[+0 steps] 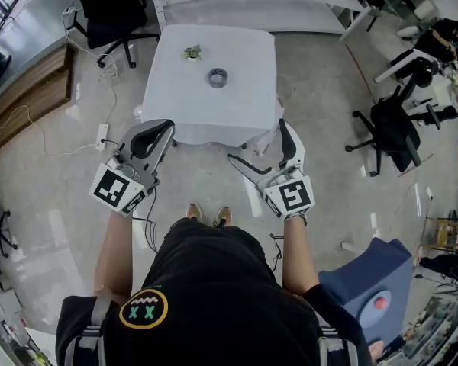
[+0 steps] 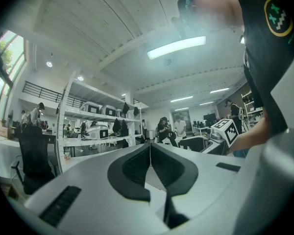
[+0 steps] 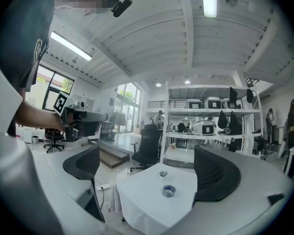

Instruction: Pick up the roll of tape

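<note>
On the white-clothed table (image 1: 175,105) in the head view, the tape (image 1: 217,77) lies flat near the middle, a small grey-blue ring with its hole up. A small green thing (image 1: 191,52) sits just beyond it; I cannot tell what it is. Both grippers are held short of the table's near edge, well apart from the tape. The left gripper (image 1: 154,134) has its jaws pressed together and the right gripper (image 1: 261,147) has its jaws spread. Each carries a cube with a black-and-white square marker. The person's shirt has a round emblem (image 1: 143,309) with two green crosses.

The left gripper view shows the left gripper (image 2: 150,148) with its dark pads meeting in a thin seam and nothing between them. Its body fills the lower half.

The right gripper view shows the right gripper (image 3: 149,168) wide apart and empty. The table (image 3: 137,207) is seen between the jaws with the tape (image 3: 169,191) on it. The tape is too small to show any print.
</note>
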A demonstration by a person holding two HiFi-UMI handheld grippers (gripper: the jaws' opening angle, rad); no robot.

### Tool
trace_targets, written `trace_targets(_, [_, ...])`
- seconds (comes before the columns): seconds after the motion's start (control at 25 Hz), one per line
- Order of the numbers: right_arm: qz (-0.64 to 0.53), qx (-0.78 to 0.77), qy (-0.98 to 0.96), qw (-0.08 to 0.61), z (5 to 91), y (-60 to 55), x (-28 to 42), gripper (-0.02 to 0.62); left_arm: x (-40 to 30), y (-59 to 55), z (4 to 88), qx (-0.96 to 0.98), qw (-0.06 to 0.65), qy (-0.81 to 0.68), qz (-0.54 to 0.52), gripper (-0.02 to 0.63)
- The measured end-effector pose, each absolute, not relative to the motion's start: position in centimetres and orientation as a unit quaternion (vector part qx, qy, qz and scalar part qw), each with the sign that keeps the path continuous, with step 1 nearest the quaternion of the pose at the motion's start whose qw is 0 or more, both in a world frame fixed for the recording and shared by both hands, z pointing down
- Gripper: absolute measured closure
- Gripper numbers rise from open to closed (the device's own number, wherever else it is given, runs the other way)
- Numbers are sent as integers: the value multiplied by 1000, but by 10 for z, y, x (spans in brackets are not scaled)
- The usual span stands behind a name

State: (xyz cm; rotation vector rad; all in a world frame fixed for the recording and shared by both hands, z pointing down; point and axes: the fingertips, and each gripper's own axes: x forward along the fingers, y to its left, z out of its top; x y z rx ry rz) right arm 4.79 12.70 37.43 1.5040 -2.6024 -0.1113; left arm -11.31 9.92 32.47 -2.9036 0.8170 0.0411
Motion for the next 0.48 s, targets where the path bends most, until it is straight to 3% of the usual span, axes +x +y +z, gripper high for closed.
trace_targets(0.48, [-45, 492, -867, 65, 375, 135, 75, -3, -86, 109, 322, -956, 70, 283, 9, 586])
